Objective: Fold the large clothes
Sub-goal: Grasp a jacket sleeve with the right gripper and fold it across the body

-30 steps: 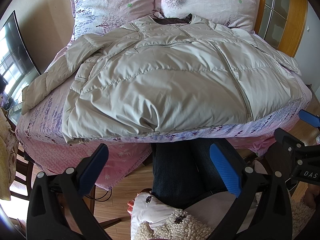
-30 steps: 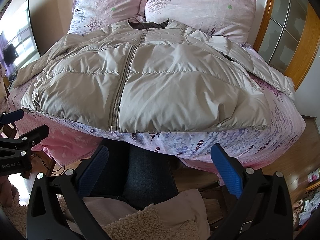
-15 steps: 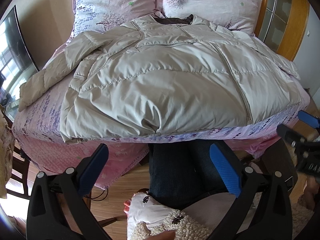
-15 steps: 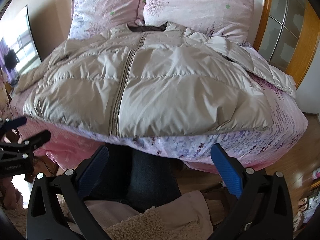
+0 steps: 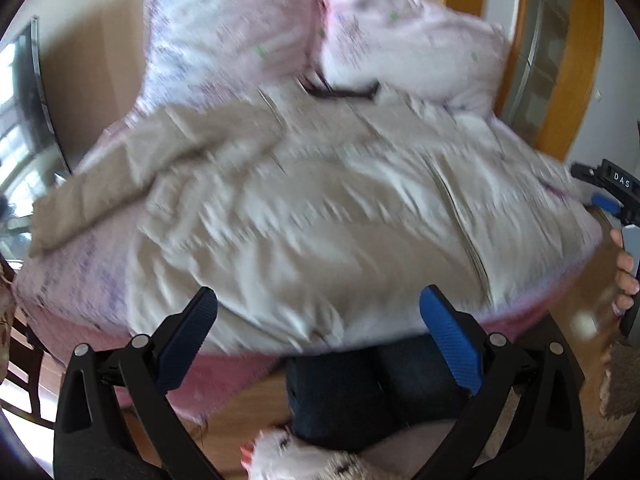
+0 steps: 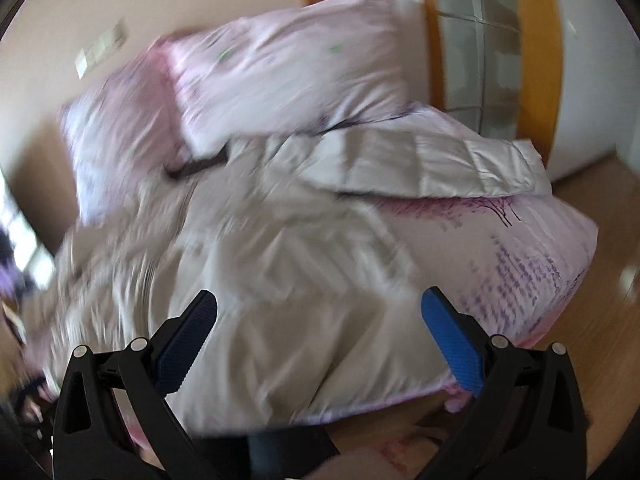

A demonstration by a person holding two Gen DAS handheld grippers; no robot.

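- In the left wrist view, the left gripper (image 5: 318, 334) is seen at the bottom with its two blue fingers (image 5: 450, 346) wide apart, and nothing is held between them.
- Just behind it, dark trousers (image 5: 360, 392) on the person's legs are seen only in this view, with a fluffy slipper (image 5: 304, 460) low down.
- At the right edge of this view, a hand (image 5: 624, 280) is seen on the handle of the right gripper (image 5: 608, 200); only part of it is shown here.
- In the right wrist view, the right gripper (image 6: 320, 338) is shown whole, and its blue fingers (image 6: 452, 346) are spread apart too, with nothing gripped.
- The big beige puffy coat (image 5: 320, 216) is laid flat on the pink bed (image 5: 80, 292), front up, with its bottom edge near the grippers.
- The coat's left sleeve (image 5: 100, 196) is seen lying out on the sheet in the left view only.
- The other sleeve (image 6: 432, 164) is seen clearly in the right view only, stretched toward the far bed edge.
- Two pink pillows (image 5: 404, 52) are propped behind the collar.
- Farthest away, a wooden frame with glass (image 6: 472, 40) is seen.
- Both views are blurred.
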